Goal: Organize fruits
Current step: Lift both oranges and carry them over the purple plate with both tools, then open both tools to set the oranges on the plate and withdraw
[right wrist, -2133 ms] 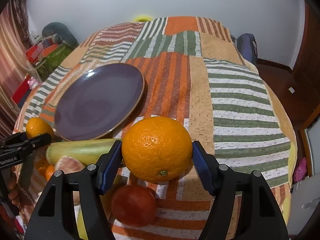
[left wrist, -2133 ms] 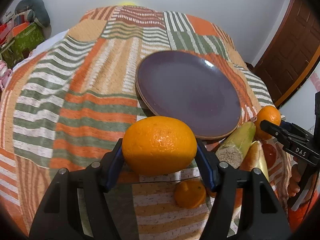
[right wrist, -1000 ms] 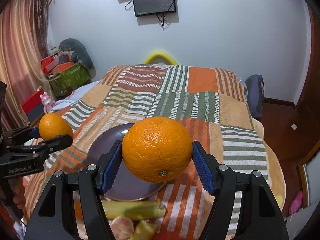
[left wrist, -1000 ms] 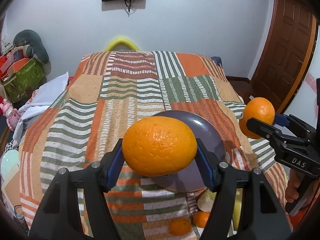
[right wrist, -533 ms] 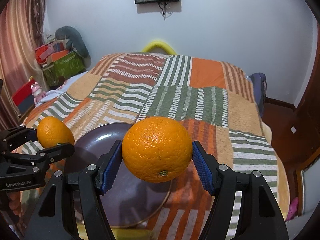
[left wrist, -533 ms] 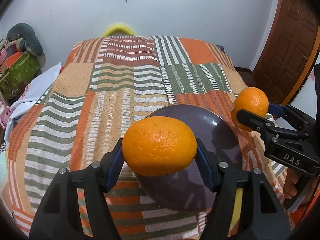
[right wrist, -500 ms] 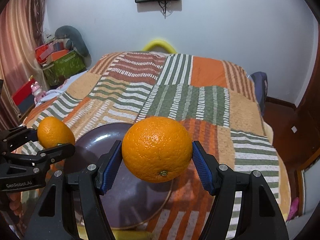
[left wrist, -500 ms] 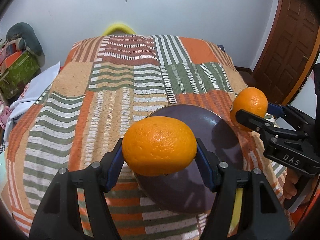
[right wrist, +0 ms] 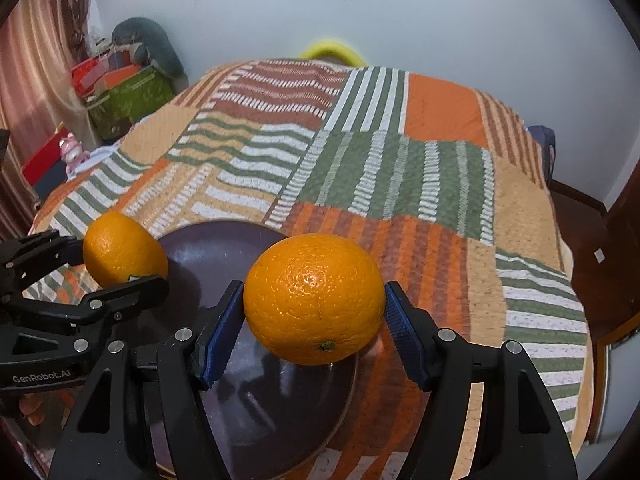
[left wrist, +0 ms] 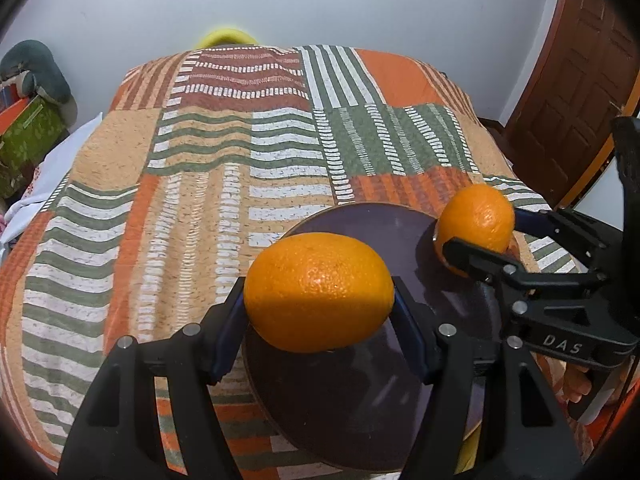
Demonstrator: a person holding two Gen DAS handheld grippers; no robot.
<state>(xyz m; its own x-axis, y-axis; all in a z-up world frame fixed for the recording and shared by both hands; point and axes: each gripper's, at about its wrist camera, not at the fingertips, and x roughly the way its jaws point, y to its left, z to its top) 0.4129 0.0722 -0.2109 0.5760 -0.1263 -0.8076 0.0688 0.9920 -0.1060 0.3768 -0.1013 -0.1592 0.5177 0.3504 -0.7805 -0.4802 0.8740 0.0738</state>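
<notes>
My left gripper point(left wrist: 319, 294) is shut on an orange point(left wrist: 318, 272) and holds it above the near left part of a dark purple plate point(left wrist: 352, 396). My right gripper point(right wrist: 314, 300) is shut on a second orange point(right wrist: 314, 280) and holds it above the plate's point(right wrist: 256, 400) right side. The left wrist view shows the right gripper point(left wrist: 480, 236) with its orange point(left wrist: 476, 216) over the plate's far right rim. The right wrist view shows the left gripper point(right wrist: 116, 260) with its orange point(right wrist: 120, 246) over the plate's left rim.
The plate lies on a bed with a striped orange, green and white quilt point(left wrist: 240, 160). A brown door point(left wrist: 576, 72) stands at the right. Boxes and a grey plush point(right wrist: 136, 64) sit beside the bed at the left. A yellow object point(right wrist: 330, 50) shows behind the bed's far edge.
Both grippers, each still shut on its orange, have come down and closer over the plate. The plate now fills more of both views, and the fruits near the front edge are out of view.
</notes>
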